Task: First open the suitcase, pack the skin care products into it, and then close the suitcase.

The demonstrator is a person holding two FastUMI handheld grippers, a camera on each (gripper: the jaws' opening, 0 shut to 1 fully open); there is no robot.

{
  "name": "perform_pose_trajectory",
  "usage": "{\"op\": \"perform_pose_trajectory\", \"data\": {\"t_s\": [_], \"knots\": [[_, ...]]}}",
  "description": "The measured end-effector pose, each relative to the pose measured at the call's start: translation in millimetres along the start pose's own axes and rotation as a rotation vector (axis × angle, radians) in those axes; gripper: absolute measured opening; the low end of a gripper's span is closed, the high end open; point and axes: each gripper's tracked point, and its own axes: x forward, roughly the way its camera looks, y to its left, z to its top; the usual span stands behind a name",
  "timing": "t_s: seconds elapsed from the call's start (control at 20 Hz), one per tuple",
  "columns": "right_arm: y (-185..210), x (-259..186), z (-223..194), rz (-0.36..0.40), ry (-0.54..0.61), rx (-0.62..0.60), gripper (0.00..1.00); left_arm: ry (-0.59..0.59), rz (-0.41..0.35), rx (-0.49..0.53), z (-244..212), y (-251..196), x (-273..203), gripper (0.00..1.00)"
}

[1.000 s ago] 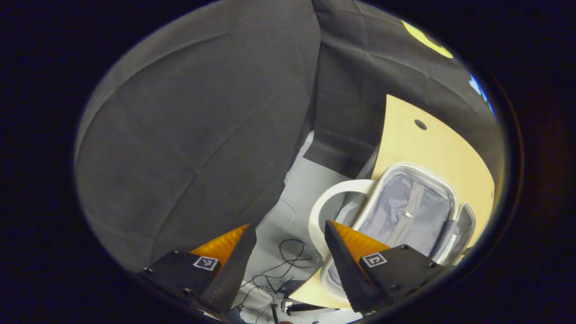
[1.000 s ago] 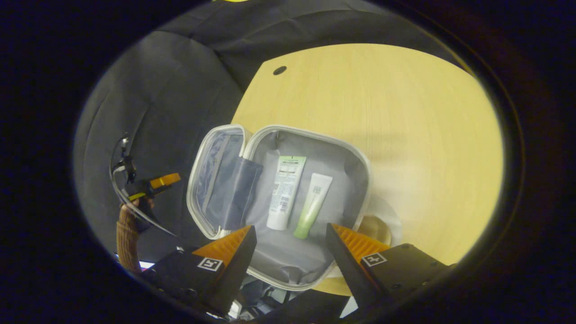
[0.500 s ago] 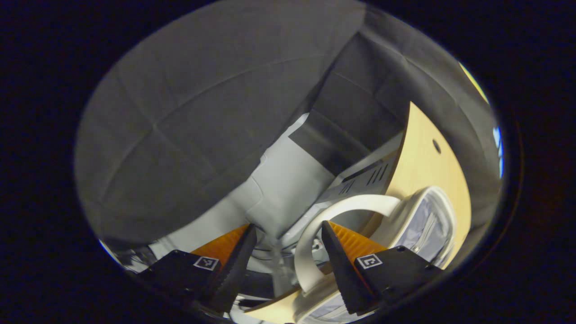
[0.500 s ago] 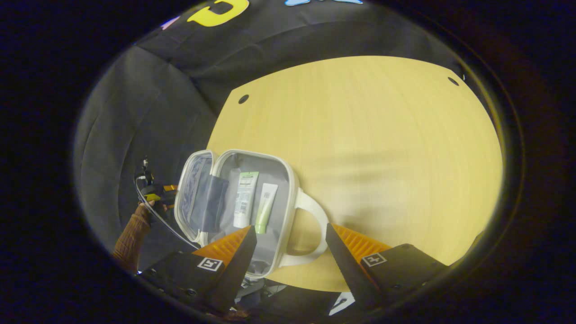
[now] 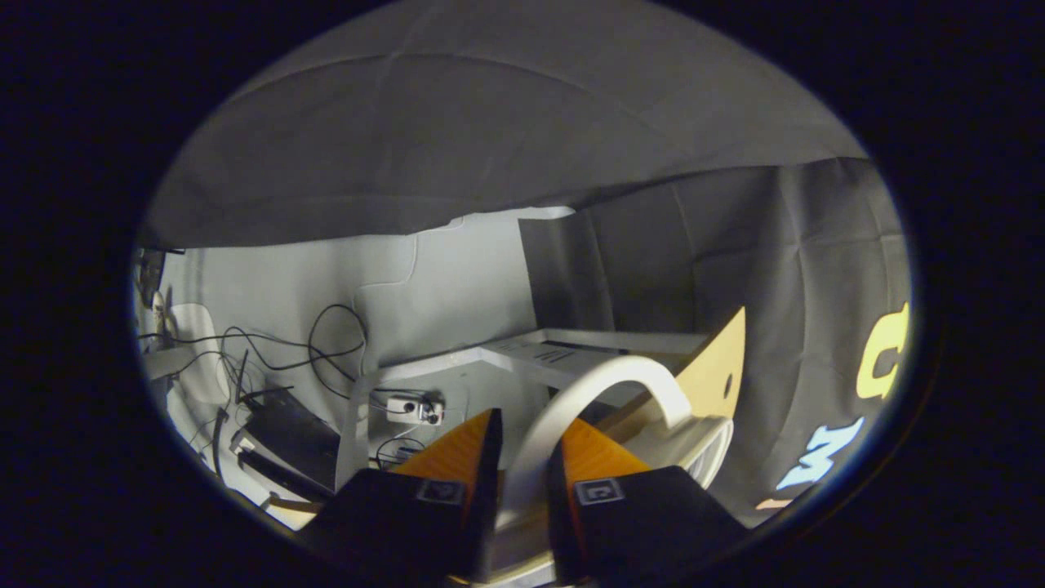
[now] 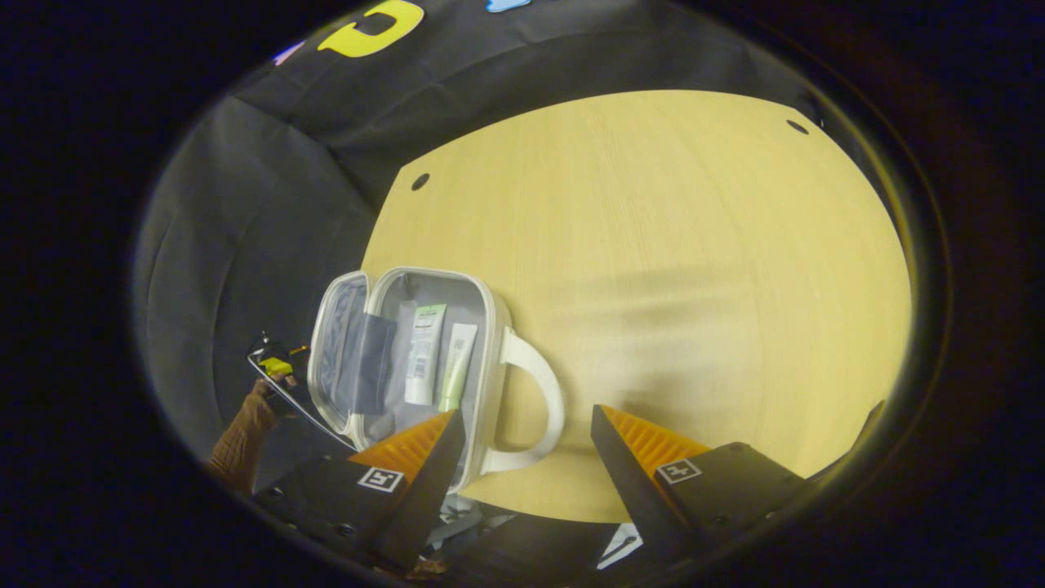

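Note:
The small white suitcase [image 6: 490, 327] lies open at the left edge of the yellow table [image 6: 669, 245], its lid [image 6: 336, 351] standing up on the left. Two skin care tubes lie side by side inside: a white tube with a green top [image 6: 423, 351] and a pale green tube [image 6: 457, 376]. In the left gripper view, my left gripper [image 5: 522, 445] is shut on a white handle [image 5: 608, 380] that arches up between its fingers. In the right gripper view, that gripper [image 6: 276, 367] sits just left of the lid, held by a hand. My right gripper [image 6: 526, 433] is open above the case's other handle [image 6: 535, 408].
A brown sleeve [image 6: 237, 433] reaches up to the left gripper. Beyond the table's left edge in the left gripper view are a white floor with cables [image 5: 326, 343], a white stand [image 5: 457, 384] and dark equipment [image 5: 286, 420]. Bare table spreads to the right of the case.
My left gripper has closed from open onto the white handle and its view has swung toward the floor. My right gripper has drawn back from the case, which now looks smaller.

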Motion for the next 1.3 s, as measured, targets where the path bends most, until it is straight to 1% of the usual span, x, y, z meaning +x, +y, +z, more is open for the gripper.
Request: {"op": "perform_pose_trajectory", "data": {"t_s": [0.1,0.2,0.25,0.3,0.4,0.5,0.65,0.75,0.95,1.05,1.2,1.3], "knots": [[-4.3,-3.2,-1.0,0.004,0.0,0.015,0.95,-0.048,-0.025,0.04,2.6,-10.7,-16.1,0.27],[-7.0,-5.4,-3.6,0.012,0.005,0.024,0.95,-0.103,-0.023,0.119,2.4,-28.1,-39.6,0.22],[-7.7,-5.2,-4.8,0.014,0.01,0.022,0.95,-0.135,-0.027,0.168,0.4,-38.7,-54.5,0.22],[-7.3,-4.2,-6.5,0.019,0.014,0.018,0.95,-0.168,-0.027,0.206,-3.2,-48.9,-70.5,0.24],[-7.2,-4.9,-10.9,0.032,0.026,0.006,0.95,-0.221,-0.05,0.244,-8.2,-74.8,-105.4,0.24],[-7.6,-7.7,-13.2,0.049,0.033,-0.007,0.95,-0.258,-0.083,0.267,-23.9,-100.1,-136.9,0.24],[-13.7,-16.7,-12.1,0.073,0.026,-0.019,0.95,-0.313,-0.092,0.337,-56.5,-127.2,-177.1,0.24],[-21.8,-23.6,-9.2,0.089,0.01,-0.015,0.95,-0.347,-0.106,0.399,-87.5,-148.4,-203.2,0.23],[-52.8,-41.3,-5.4,0.114,-0.02,0.021,0.95,-0.409,-0.145,0.508,-164.0,-186.0,-249.3,0.23],[-70.8,-46.9,-4.8,0.12,-0.027,0.044,0.95,-0.447,-0.137,0.573,-203.5,-193.6,-264.4,0.23],[-103.3,-60.2,-1.1,0.124,-0.043,0.079,0.95,-0.49,-0.119,0.691,-276.4,-205.9,-278.6,0.23],[-127.0,-72.7,6.6,0.125,-0.061,0.113,0.95,-0.525,-0.077,0.784,-317.6,-210.3,-277.5,0.24]]}}
